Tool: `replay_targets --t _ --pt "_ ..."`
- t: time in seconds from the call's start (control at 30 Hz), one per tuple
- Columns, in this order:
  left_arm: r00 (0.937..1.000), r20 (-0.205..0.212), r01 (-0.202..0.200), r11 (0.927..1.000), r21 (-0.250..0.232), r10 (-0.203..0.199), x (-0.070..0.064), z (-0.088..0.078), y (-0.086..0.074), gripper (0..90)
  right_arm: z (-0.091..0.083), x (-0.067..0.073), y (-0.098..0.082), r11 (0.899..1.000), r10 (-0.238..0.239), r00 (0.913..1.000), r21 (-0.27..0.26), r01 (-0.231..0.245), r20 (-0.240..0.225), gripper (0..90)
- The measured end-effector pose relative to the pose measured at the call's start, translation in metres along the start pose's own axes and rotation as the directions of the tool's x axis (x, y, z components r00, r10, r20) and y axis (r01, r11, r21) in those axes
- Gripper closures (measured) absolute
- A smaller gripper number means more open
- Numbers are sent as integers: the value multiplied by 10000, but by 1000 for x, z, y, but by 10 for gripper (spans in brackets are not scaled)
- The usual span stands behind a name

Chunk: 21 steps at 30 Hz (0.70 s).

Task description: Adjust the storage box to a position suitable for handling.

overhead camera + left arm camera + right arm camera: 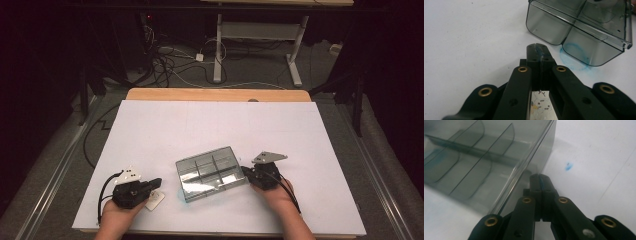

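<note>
A clear, smoke-tinted box (212,173) with inner dividers lies on the white table (150,130), toward the near edge and between the two hands. The right claw (245,171) is clenched, jaws pressed together with nothing between them; its tip sits at the box's right end wall, and whether it touches cannot be told. In the right gripper view the closed jaws meet just beside the lower corner of that wall, and a small blue mark (568,166) shows on the table beyond. The left claw (159,182) is also clenched and empty, resting low on the table, near the box's left corner but apart from it. A small white card (154,199) lies under the left claw. A blue ring stain (574,56) sits under the box corner.
</note>
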<state>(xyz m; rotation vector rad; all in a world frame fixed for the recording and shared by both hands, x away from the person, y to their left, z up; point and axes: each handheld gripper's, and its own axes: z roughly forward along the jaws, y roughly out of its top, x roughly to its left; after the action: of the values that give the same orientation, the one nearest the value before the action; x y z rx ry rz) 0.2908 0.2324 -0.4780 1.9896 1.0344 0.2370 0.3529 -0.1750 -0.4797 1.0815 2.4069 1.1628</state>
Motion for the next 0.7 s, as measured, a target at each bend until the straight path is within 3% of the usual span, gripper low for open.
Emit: replay_targets --t 0.13,0.17,0.33,0.37,0.4,0.43,0.57,0.7 --pt "10000 -84 -25 9993 368 28 1 7 3 875 -11 14 -8 9994 -309 9994 175 312 -162 900" --pt "9999 -98 -47 9990 453 52 0 9 4 875 -15 28 -11 9984 -532 9980 198 539 -332 900" --pt "9995 -262 194 9962 844 -172 6 15 6 876 -19 65 -17 9937 -1028 9898 340 1066 -990 900" --pt "9995 -262 194 9962 844 -172 6 15 6 875 -19 65 -17 9937 -1028 9898 340 1066 -990 900" --pt "9996 -272 149 9959 890 -125 6 15 7 876 -19 78 -21 9902 -1291 9846 378 1344 -1176 900" --pt "9996 -272 149 9959 890 -125 6 15 7 876 -20 82 -23 9892 -1367 9826 365 1423 -1257 900" --pt "9995 -293 121 9953 961 -94 6 16 8 876 -25 82 -28 9920 -1249 9852 57 1264 -1173 900" --pt "9997 -208 -70 9949 1007 91 4 16 10 877 -32 73 -36 9963 -856 9922 -107 850 -908 900"
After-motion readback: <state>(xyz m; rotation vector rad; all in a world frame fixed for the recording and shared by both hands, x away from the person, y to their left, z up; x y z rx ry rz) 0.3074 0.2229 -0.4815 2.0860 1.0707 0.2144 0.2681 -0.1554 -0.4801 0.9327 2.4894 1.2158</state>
